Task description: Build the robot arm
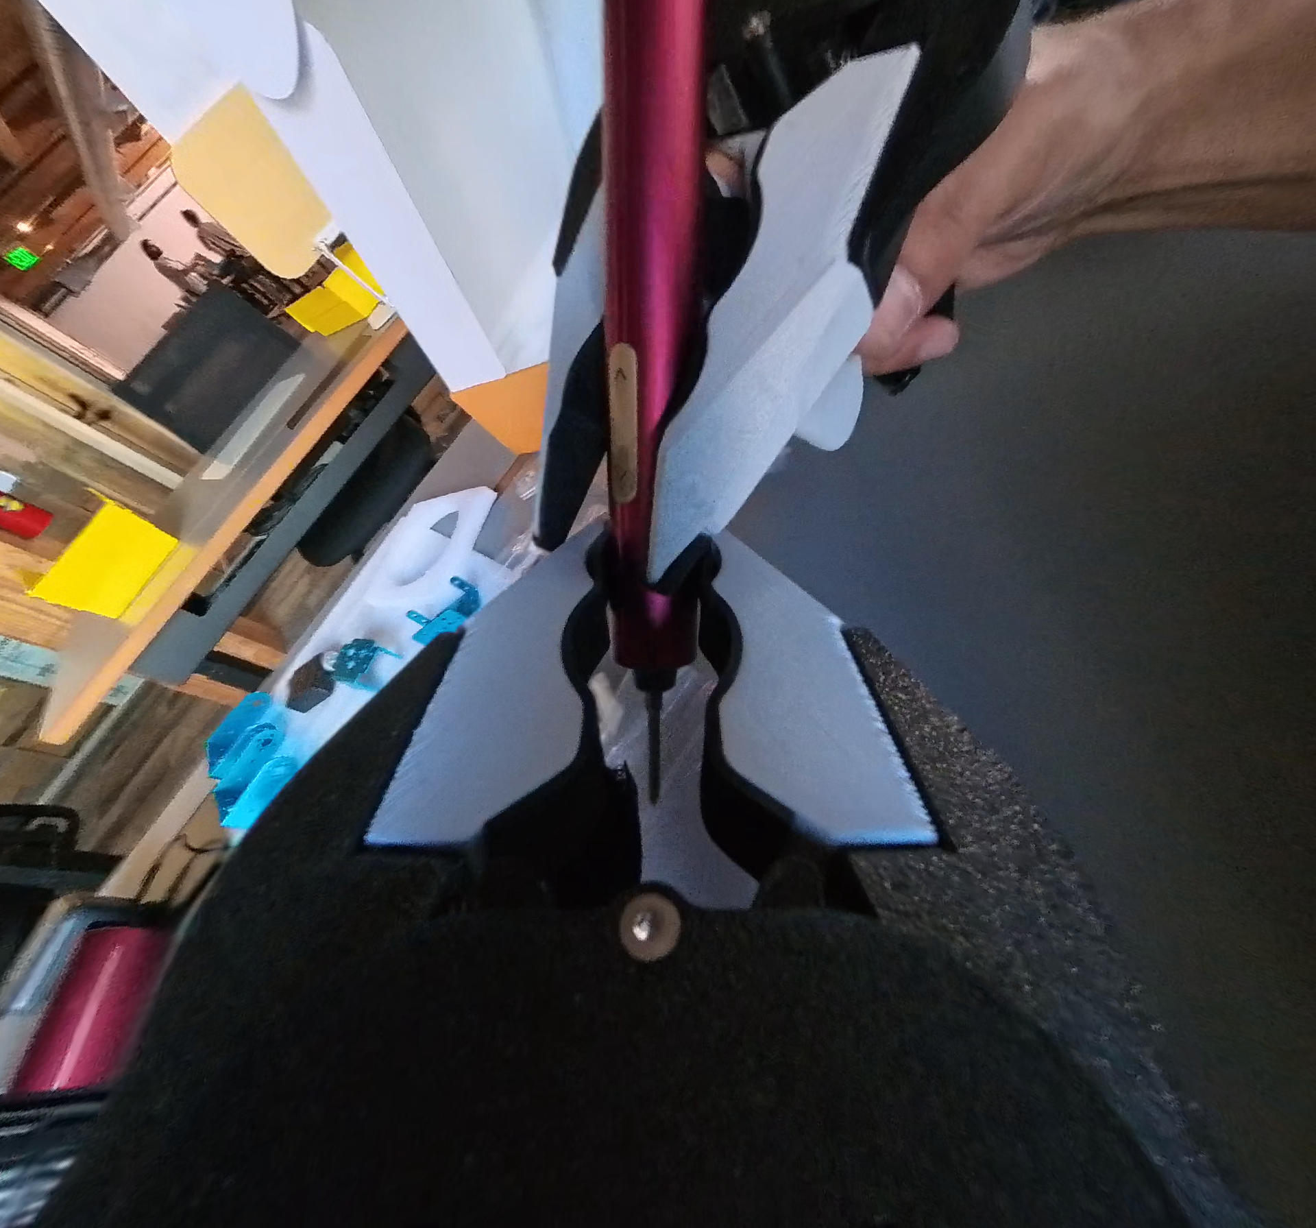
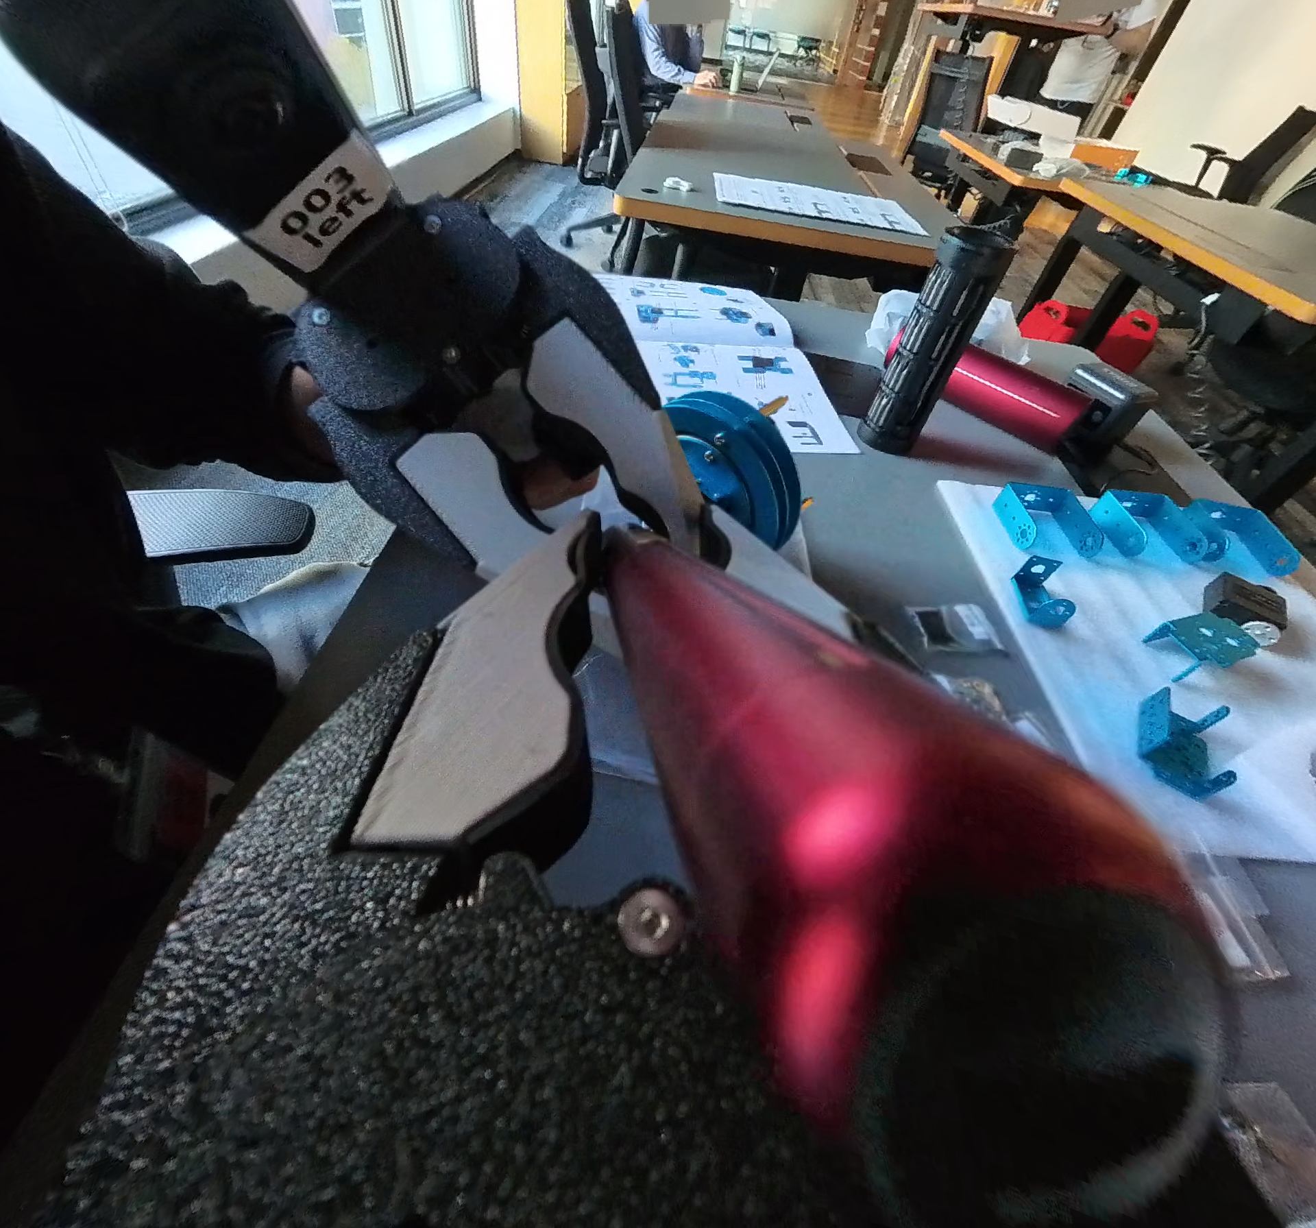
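Screwdriver sits pinched in right claw; left claw pinches its tip end.

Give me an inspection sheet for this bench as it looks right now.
Surface: grey table, white foam sheet on it.
Things in hand: red screwdriver, clamped by both grippers.
Clutter: blue brackets on the foam; blue disc stack, open booklet, black mesh tube, red cylinder.
Grippers: left gripper shut near the screwdriver's tip; right gripper shut on its body.
Cables: nothing seen.
Surroundings: desks, chairs, people beyond.
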